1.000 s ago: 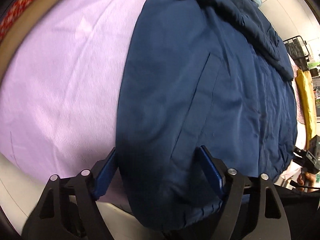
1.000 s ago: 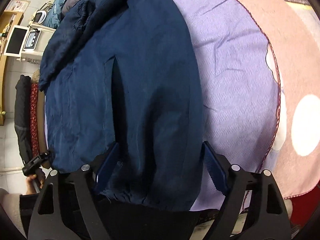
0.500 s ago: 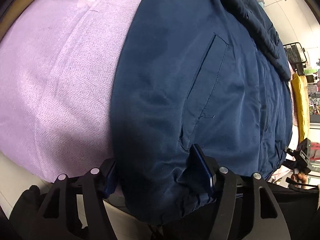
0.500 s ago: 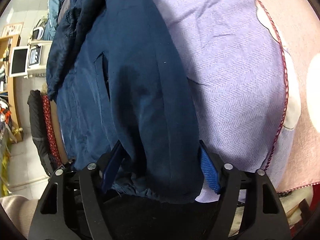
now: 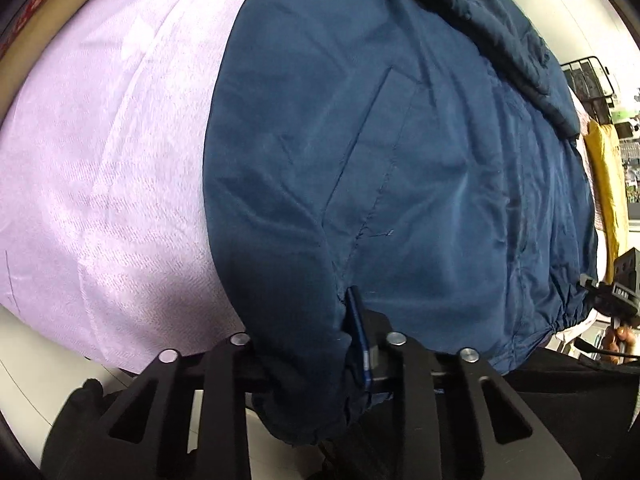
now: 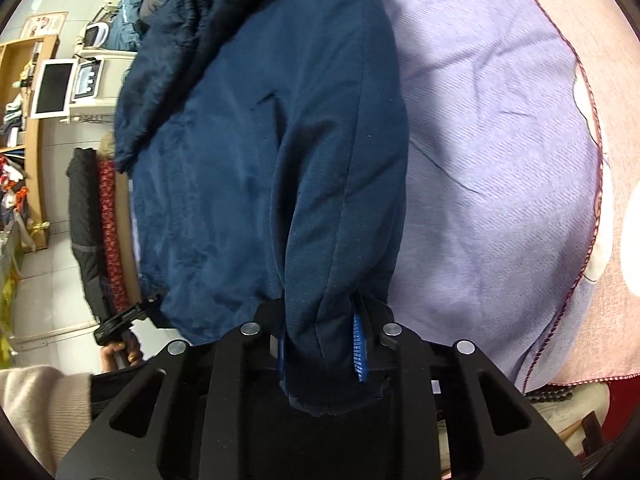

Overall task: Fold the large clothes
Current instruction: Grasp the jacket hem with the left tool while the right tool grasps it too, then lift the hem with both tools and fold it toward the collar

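1. Lilac bedspread [image 5: 104,168] across the whole work surface, pink spotted blanket [image 6: 612,184] along its far edge in the right wrist view; shelves and a white-framed screen [image 6: 50,90] off to the side.
2. Navy jacket [image 5: 420,152] laid flat on the bedspread, hood end away from the cameras, hem toward them and hanging a little over the near edge.
3. Left gripper [image 5: 304,344] at one hem corner, closing, a thick bunch of navy fabric gathered between the jaws and bulging out below them; blue pad [image 5: 358,340] pressed into the cloth.
4. Right gripper [image 6: 320,344] at the other hem corner, likewise closing on a fat roll of fabric; ribbed blue pad [image 6: 359,354] visible against it.
5. Likely step: securing both hem corners, ready to carry the hem up toward the hood for the first fold.
6. Risks, as judgement only:
   - Slippery shell fabric, bulky bunch: corner may slide out under the jacket's weight if lifted before the pinch is firm.
   - Possibly only the top layer caught; lining or back panel could stay behind and give a crooked fold.
   - Uneven lift between the two sides would skew the crease.
   - Dragging instead of lifting could rumple the bedspread beneath.
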{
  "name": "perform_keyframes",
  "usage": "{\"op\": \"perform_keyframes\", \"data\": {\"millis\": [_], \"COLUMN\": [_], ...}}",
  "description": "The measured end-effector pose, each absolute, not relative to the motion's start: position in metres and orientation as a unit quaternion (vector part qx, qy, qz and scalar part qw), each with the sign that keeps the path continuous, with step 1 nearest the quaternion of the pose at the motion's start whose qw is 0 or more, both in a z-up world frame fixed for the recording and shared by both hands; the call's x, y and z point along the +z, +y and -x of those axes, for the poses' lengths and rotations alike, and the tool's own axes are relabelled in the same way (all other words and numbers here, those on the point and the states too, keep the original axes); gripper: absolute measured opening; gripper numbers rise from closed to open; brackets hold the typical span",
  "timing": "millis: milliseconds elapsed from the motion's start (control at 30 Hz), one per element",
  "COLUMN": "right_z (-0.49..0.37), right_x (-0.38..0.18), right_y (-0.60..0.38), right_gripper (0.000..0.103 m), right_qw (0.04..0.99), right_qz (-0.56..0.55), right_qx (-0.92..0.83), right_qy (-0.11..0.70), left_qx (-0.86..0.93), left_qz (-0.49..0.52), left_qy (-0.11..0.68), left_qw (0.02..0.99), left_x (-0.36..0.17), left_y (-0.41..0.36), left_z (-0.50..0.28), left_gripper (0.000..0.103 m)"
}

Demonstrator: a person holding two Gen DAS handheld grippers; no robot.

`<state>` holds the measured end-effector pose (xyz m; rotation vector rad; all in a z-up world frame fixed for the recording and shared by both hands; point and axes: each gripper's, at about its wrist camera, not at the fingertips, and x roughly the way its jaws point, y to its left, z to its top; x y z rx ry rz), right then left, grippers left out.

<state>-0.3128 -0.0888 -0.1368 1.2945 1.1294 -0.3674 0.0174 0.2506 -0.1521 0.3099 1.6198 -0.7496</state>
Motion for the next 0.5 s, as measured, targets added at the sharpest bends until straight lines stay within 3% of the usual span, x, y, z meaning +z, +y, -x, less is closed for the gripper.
{"op": "perform_keyframes", "data": {"millis": [200,500], "right_z": [0.281,0.205], "right_x": [-0.106,-0.061], "right_y": [-0.113,-0.226], "right_gripper": [0.018,0.017], "right_qw": [0.665,0.717], "right_qz": [-0.594,-0.604], "right_qx": [-0.124,-0.115], "right_qy": [0.435,0.329], "left_qx": [-0.351,-0.384], "left_qz": [-0.124,-0.085], "left_qy": [0.686,0.613], "left_qw": [0.625,0.685], "left_x": [-0.117,-0.049], "left_y": [0.227,0.148], "left_z": [-0.036,-0.148], "left_gripper": [0.020,0.018]}}
